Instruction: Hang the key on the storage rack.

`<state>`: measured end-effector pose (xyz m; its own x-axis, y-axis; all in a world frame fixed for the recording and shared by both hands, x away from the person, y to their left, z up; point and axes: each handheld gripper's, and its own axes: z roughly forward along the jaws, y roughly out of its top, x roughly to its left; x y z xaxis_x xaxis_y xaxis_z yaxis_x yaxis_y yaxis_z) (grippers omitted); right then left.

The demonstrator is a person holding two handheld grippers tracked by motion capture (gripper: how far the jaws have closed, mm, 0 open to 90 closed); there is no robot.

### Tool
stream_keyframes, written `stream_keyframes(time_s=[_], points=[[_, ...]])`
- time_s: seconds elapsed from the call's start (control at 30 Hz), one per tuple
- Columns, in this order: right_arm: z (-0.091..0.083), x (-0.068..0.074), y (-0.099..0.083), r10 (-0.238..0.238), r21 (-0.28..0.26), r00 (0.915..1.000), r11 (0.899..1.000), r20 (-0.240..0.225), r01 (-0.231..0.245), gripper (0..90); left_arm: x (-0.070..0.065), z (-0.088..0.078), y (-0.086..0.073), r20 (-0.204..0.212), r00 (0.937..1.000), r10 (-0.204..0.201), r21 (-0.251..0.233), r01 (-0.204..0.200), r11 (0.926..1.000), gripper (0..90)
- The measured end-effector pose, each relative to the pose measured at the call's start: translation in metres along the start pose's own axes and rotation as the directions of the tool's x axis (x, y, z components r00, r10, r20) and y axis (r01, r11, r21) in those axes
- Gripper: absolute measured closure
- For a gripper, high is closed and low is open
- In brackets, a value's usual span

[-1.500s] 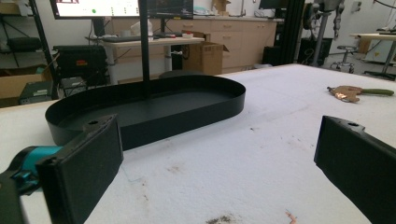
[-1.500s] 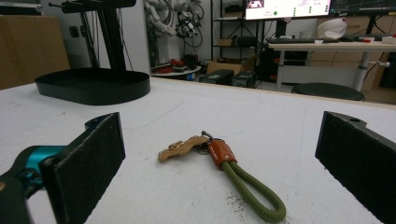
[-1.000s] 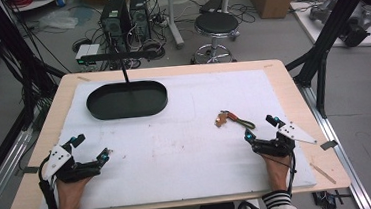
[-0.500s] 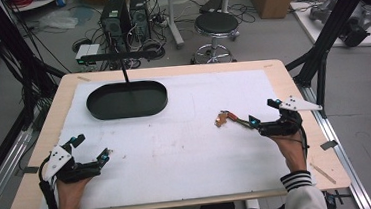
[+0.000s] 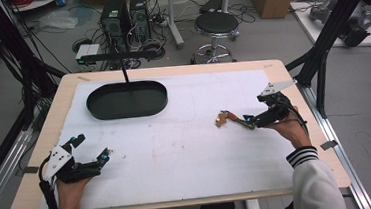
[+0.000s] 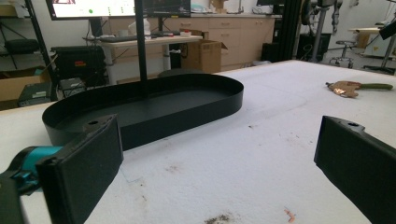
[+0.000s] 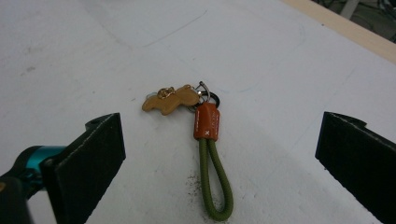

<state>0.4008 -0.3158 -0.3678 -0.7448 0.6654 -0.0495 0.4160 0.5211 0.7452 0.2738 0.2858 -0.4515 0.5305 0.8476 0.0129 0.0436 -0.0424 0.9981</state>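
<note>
The right gripper (image 5: pixel 251 121), jaws wide open, had moved forward from the table's near edge to straddle the green-looped keychain (image 7: pixel 204 140) lying on the white mat (image 5: pixel 186 134), seemingly ready to grasp, while the left gripper (image 5: pixel 93 151) rested open.

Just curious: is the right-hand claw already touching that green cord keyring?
Apart. The right gripper view shows both fingers spread wide, white table between them and the green cord keyring.
</note>
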Motion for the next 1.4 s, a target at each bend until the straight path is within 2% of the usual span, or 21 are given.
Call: stream_keyframes(time_s=[0.07, 0.13, 0.2, 0.23, 0.47, 0.53, 0.67, 0.7, 0.73, 0.83, 0.97, 1.0, 1.07, 1.13, 1.17, 1.2, 1.27, 1.3, 1.33, 1.37, 1.4], points=[[0.005, -0.003, 0.007, -0.034, 0.063, 0.9994, 0.997, -0.010, 0.035, 0.4, 0.000, 0.000, 0.000, 0.001, 1.0000, 0.001, 0.000, -0.001, 1.0000, 1.7], [0.007, -0.004, 0.010, -0.046, 0.084, 0.9988, 0.995, -0.019, 0.048, 0.4, 0.000, 0.000, 0.000, 0.000, 1.0000, 0.000, 0.000, 0.000, 1.0000, 1.7], [0.013, -0.005, 0.015, -0.075, 0.144, 0.9967, 0.986, -0.030, 0.079, 0.4, 0.000, 0.000, 0.000, 0.000, 1.0000, -0.003, -0.001, 0.003, 1.0000, 1.6], [0.013, -0.005, 0.015, -0.075, 0.144, 0.9967, 0.986, -0.030, 0.079, 0.4, 0.000, 0.000, 0.000, 0.000, 1.0000, -0.003, -0.001, 0.003, 1.0000, 1.6], [0.026, -0.006, 0.019, -0.100, 0.222, 0.9944, 0.969, -0.035, 0.105, 0.5, 0.000, 0.000, 0.000, 0.001, 1.0000, 0.003, 0.003, -0.003, 1.0000, 1.7], [0.031, -0.007, 0.017, -0.112, 0.255, 0.9927, 0.959, -0.045, 0.120, 0.5, 0.000, 0.000, 0.000, 0.001, 1.0000, 0.003, 0.003, -0.003, 1.0000, 1.7], [0.036, -0.009, 0.015, -0.113, 0.291, 0.9922, 0.949, -0.052, 0.124, 0.5, 0.000, 0.001, 0.000, 0.000, 1.0000, 0.003, 0.004, -0.003, 1.0000, 1.7], [0.039, -0.009, 0.013, -0.117, 0.314, 0.9914, 0.941, -0.058, 0.129, 0.5, 0.000, 0.001, 0.000, 0.000, 1.0000, 0.003, 0.004, -0.003, 1.0000, 1.7], [0.039, -0.009, 0.013, -0.117, 0.314, 0.9914, 0.941, -0.058, 0.129, 0.5, 0.000, 0.001, 0.000, 0.000, 1.0000, 0.003, 0.004, -0.003, 1.0000, 1.7], [0.045, -0.009, 0.012, -0.119, 0.345, 0.9907, 0.929, -0.066, 0.135, 0.8, 0.000, 0.000, 0.000, 0.000, 1.0000, 0.004, 0.004, -0.004, 1.0000, 1.7], [0.048, -0.010, 0.010, -0.117, 0.359, 0.9905, 0.923, -0.071, 0.135, 1.3, 0.000, 0.000, 0.000, 0.000, 1.0000, 0.005, 0.005, -0.005, 1.0000, 1.7], [0.050, -0.011, 0.010, -0.118, 0.371, 0.9898, 0.918, -0.080, 0.140, 4.5, 0.000, 0.000, 0.000, 0.001, 1.0000, 0.006, 0.005, -0.006, 1.0000, 1.7], [0.052, -0.013, 0.008, -0.124, 0.384, 0.9886, 0.911, -0.086, 0.148, 4.6, 0.000, 0.000, 0.000, 0.001, 1.0000, 0.006, 0.005, -0.006, 1.0000, 1.7], [0.055, -0.014, 0.007, -0.110, 0.399, 0.9900, 0.907, -0.088, 0.137, 4.6, -0.001, 0.000, 0.000, 0.001, 1.0000, 0.007, 0.004, -0.007, 1.0000, 1.7], [0.058, -0.014, 0.006, -0.104, 0.416, 0.9907, 0.900, -0.088, 0.131, 4.6, -0.001, 0.000, 0.000, 0.000, 1.0000, 0.007, 0.004, -0.007, 1.0000, 1.7], [0.058, -0.014, 0.006, -0.104, 0.416, 0.9907, 0.900, -0.088, 0.131, 4.6, -0.001, 0.000, 0.000, 0.001, 1.0000, 0.007, 0.004, -0.007, 1.0000, 1.7], [0.060, -0.015, 0.005, -0.092, 0.433, 0.9920, 0.893, -0.087, 0.121, 5.1, 0.000, 0.000, 0.000, 0.001, 1.0000, 0.006, 0.004, -0.006, 1.0000, 1.7], [0.062, -0.015, 0.004, -0.086, 0.442, 0.9923, 0.889, -0.089, 0.117, 6.5, 0.000, 0.000, 0.000, 0.002, 1.0000, 0.006, 0.004, -0.006, 1.0000, 1.7], [0.064, -0.015, 0.003, -0.081, 0.460, 0.9922, 0.880, -0.095, 0.116, 8.8, 0.000, 0.000, 0.000, 0.001, 1.0000, 0.007, 0.003, -0.007, 1.0000, 1.7], [0.064, -0.016, 0.002, -0.086, 0.469, 0.9911, 0.874, -0.101, 0.124, 14.9, -0.001, 0.000, 0.000, 0.001, 1.0000, 0.006, 0.003, -0.006, 1.0000, 1.7], [0.064, -0.016, 0.002, -0.086, 0.469, 0.9911, 0.874, -0.101, 0.124, 14.9, 0.000, 0.000, 0.000, 0.002, 1.0000, 0.007, 0.004, -0.007, 1.0000, 1.7]])
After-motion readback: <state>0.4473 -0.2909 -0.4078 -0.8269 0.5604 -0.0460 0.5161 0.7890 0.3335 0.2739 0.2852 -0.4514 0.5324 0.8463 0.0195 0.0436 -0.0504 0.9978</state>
